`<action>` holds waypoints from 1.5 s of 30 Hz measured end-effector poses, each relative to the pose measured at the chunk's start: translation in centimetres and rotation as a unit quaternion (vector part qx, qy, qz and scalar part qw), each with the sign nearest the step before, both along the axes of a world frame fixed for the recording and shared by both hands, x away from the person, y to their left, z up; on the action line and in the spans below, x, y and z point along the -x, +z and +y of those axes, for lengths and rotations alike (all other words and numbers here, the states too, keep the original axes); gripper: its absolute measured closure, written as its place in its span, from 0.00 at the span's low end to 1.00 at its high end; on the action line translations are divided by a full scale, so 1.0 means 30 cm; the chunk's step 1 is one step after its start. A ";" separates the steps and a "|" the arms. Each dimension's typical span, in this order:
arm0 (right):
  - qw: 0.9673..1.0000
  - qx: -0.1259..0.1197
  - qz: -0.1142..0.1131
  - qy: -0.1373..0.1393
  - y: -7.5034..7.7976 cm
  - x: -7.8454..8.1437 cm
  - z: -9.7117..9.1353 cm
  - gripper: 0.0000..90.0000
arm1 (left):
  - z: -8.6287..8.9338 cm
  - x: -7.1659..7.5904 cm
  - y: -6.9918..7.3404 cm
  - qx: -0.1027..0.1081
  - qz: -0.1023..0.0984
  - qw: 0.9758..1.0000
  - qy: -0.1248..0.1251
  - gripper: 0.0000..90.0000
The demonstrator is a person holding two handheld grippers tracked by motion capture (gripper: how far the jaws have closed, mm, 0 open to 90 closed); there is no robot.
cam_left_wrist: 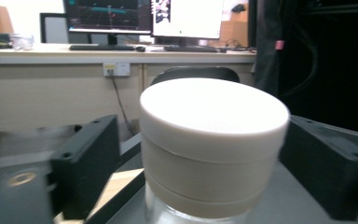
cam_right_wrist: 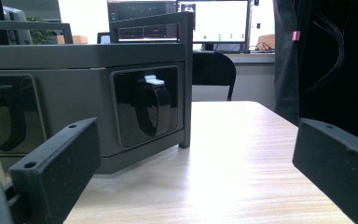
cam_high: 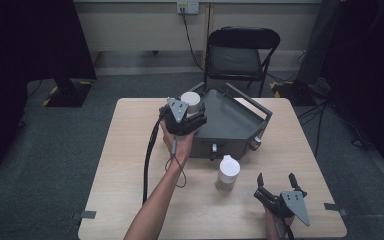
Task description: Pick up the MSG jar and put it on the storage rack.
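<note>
The left gripper [cam_high: 192,114] has its jaws set on either side of a white-lidded jar [cam_left_wrist: 213,144], gripping it at the lid; glass shows below the cap. It holds the jar over the near left corner of a dark grey tray-like box [cam_high: 240,125] on the wooden table [cam_high: 130,165]. What the jar holds cannot be told. The right gripper [cam_high: 278,181] sits near the table's front right, jaws spread wide on nothing. A second white-capped jar [cam_high: 228,173] stands on the table just before the box.
</note>
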State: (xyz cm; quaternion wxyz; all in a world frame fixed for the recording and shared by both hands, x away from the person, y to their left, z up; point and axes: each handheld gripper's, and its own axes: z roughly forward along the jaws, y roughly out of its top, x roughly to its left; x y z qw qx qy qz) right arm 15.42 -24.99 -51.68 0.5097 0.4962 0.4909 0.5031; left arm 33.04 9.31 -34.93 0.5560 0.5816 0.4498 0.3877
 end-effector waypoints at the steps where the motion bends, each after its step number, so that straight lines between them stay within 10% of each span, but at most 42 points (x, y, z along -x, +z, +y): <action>1: 1.000 0.001 0.000 0.000 0.000 0.000 0.000 0.00 | 0.000 0.000 0.004 0.001 0.003 1.000 0.001 0.09; 25: 1.000 0.003 0.001 -0.001 0.001 -0.001 0.002 0.00 | 0.063 0.073 0.058 0.004 -0.022 1.000 -0.008 0.00; 34: 1.000 0.004 0.002 0.000 0.002 -0.001 0.003 0.00 | 0.111 0.185 0.043 0.011 -0.033 0.999 -0.003 0.00; 45: 1.000 0.004 0.003 -0.001 0.003 -0.001 0.004 0.00 | 0.148 0.376 -0.091 0.012 -0.046 0.999 0.025 0.00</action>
